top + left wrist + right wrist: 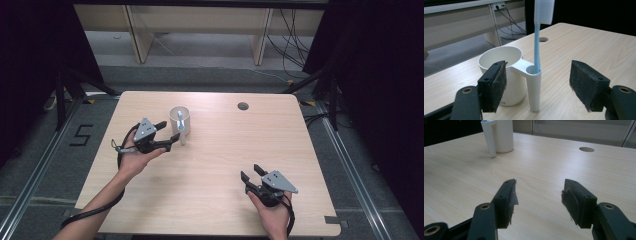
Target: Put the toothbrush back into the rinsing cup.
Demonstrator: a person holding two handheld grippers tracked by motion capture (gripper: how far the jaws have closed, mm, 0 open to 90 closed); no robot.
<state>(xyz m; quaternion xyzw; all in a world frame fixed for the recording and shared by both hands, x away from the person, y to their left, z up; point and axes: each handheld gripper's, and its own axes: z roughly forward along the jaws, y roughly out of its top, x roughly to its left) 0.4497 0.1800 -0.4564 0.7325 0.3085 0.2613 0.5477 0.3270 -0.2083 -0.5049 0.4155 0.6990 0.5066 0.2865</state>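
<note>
The left gripper [537, 83] is held wide open and empty around the light, slippery toothbrush [537, 45], upright in the cup's [499, 57] side tube; the right gripper [537, 202] is open, empty. The stiff handle is best pinched.

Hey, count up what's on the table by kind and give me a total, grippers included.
Cup: 1
Toothbrush, upright in the cup's side tube: 1
Grippers, left and right, both open: 2
Total: 4
</note>
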